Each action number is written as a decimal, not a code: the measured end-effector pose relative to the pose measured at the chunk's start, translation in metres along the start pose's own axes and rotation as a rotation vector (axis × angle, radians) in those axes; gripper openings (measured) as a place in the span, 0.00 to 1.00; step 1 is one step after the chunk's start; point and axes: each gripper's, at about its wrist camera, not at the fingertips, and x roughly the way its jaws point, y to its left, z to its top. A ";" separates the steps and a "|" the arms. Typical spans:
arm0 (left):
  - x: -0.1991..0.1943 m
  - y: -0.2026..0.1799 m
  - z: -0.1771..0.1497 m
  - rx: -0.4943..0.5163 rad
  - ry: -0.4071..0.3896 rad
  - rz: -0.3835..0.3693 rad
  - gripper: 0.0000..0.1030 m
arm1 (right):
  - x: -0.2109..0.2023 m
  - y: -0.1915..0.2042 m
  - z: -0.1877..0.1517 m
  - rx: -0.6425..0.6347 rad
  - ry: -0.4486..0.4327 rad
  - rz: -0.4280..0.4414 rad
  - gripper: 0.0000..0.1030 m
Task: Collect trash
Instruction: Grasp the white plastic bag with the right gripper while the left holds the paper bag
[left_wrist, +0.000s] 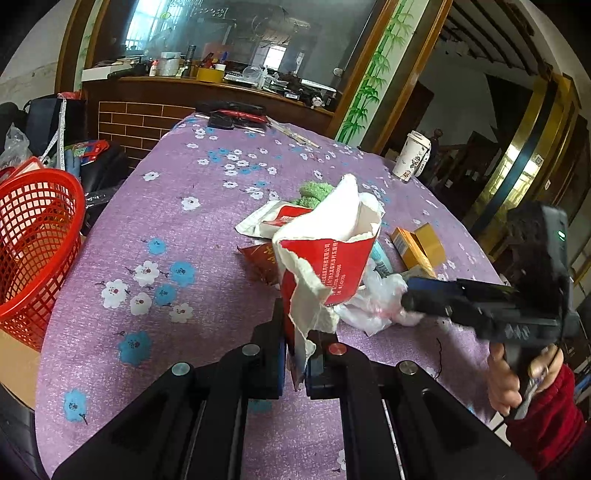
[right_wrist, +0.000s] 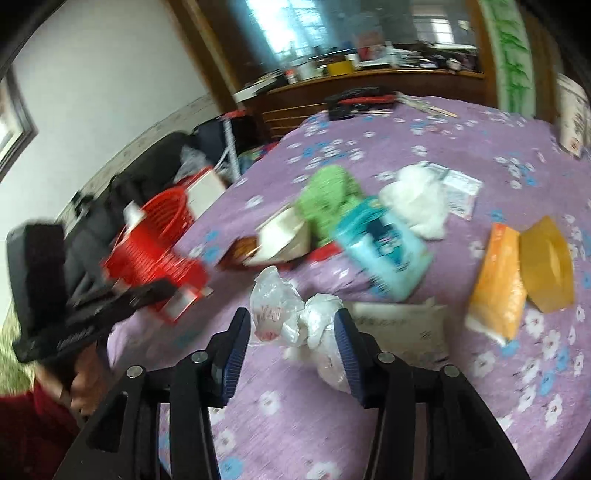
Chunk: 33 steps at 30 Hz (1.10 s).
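A: Left gripper (left_wrist: 295, 354) — jaws pinched tight on the lower torn edge of a red-and-white torn paper packet (left_wrist: 325, 254), held up off the purple floral tablecloth (left_wrist: 166, 206). Lifted clear, I judge, so it can travel to the red basket (left_wrist: 33, 243) at the table's left edge, the likely bin.

B: Right gripper (right_wrist: 291, 332)?

A: Jaws standing apart at middling width, straddling a crumpled clear plastic bag (right_wrist: 295, 314) on the near part of the table. Pads beside it, not pressing. Placed so, I judge, to close on it next.

B: Count what's left on the cloth.

A: One clear plastic bag between the jaws. One green fuzzy cloth (right_wrist: 328, 201) further off. One teal pouch (right_wrist: 384, 247). One white crumpled wad (right_wrist: 417, 203), far right. One orange packet (right_wrist: 495, 280) and one yellow-brown box (right_wrist: 546, 266), right side, touching. One flat white wrapper (right_wrist: 399, 321) just right of the bag. One paper cup (left_wrist: 412, 155) at the far right edge. The right view is blurred, so smaller scraps may be miscounted
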 end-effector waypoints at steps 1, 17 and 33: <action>0.000 0.000 -0.001 0.000 -0.001 0.002 0.06 | 0.001 0.003 -0.001 -0.022 -0.003 -0.023 0.61; -0.004 0.004 -0.004 -0.007 -0.001 0.008 0.06 | 0.020 0.020 -0.022 -0.101 0.057 -0.036 0.65; -0.010 0.003 -0.012 0.003 -0.006 0.025 0.06 | 0.012 0.048 -0.039 -0.090 0.018 -0.060 0.31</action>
